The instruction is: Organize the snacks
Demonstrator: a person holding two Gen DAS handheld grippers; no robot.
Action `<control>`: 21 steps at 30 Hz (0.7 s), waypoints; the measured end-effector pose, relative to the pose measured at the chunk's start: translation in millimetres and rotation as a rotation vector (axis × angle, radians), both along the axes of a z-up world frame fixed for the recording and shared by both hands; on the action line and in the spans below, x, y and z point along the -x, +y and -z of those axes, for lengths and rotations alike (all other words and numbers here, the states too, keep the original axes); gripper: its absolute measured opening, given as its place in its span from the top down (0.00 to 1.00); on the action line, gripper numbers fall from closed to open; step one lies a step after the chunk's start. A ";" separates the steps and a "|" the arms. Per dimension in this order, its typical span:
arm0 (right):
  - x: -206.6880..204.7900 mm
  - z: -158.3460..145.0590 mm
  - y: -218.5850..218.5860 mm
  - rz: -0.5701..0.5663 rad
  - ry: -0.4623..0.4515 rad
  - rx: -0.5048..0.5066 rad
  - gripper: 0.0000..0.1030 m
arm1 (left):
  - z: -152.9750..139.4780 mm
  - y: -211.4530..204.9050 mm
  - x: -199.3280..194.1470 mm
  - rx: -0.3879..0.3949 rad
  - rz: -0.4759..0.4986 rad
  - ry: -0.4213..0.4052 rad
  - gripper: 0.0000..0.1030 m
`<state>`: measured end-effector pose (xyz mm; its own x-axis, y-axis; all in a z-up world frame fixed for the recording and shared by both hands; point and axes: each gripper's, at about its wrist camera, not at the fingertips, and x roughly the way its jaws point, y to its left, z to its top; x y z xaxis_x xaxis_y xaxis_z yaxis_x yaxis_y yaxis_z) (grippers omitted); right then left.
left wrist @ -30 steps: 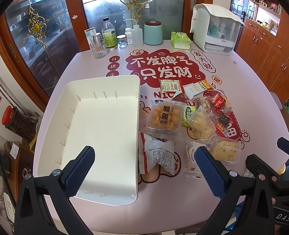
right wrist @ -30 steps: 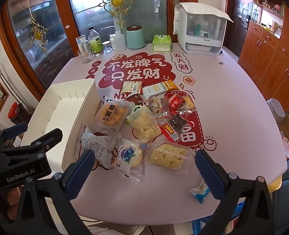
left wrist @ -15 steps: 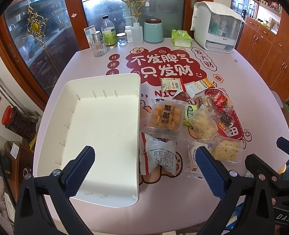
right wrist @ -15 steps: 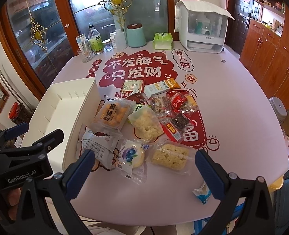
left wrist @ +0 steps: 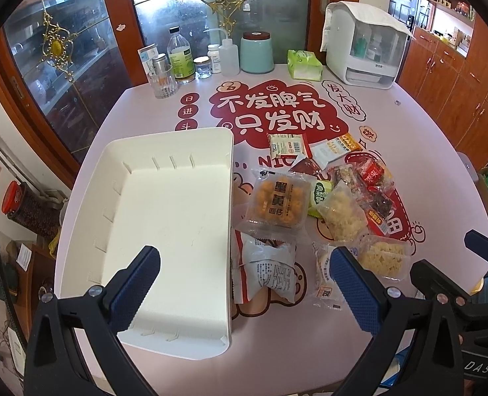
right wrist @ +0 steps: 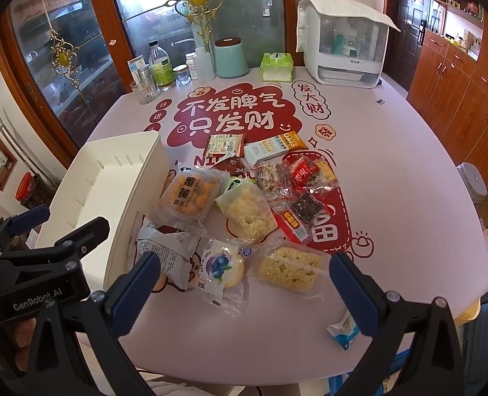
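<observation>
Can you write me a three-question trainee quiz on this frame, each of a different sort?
1. True or false: the white bin already holds a snack.
2. Multiple choice: which packet lies nearest the right gripper? A) blueberry pastry packet B) teal canister C) green tissue pack
3. Fill in: the jaws of the left gripper and of the right one are both ____.

Key: 1 false, the bin shows only bare floor. 2 A, it sits just ahead, between the fingers. 3 open, nothing held in either.
</observation>
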<state>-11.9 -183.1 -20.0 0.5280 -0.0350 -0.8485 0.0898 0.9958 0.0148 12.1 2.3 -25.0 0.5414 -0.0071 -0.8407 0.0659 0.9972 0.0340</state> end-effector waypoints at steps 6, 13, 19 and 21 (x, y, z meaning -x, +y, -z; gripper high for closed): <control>-8.0 0.7 -3.5 -0.006 0.004 0.000 0.00 | -4.6 -6.3 -7.4 -0.010 -0.002 0.004 0.01; -19.0 1.5 -13.7 -0.020 0.013 -0.008 0.00 | -6.9 -16.7 -19.3 -0.018 -0.012 0.013 0.01; -28.7 5.0 -24.8 -0.040 0.029 -0.013 0.00 | 0.6 -29.7 -25.8 -0.019 -0.033 0.032 0.01; -31.7 6.6 -29.9 -0.049 0.035 -0.016 0.00 | 4.0 -34.7 -27.6 -0.016 -0.042 0.044 0.01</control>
<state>19.8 -213.0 -26.7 0.4990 0.0039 -0.8666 0.0421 0.9987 0.0287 39.8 -32.3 -29.0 0.5038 0.0286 -0.8634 0.0257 0.9985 0.0481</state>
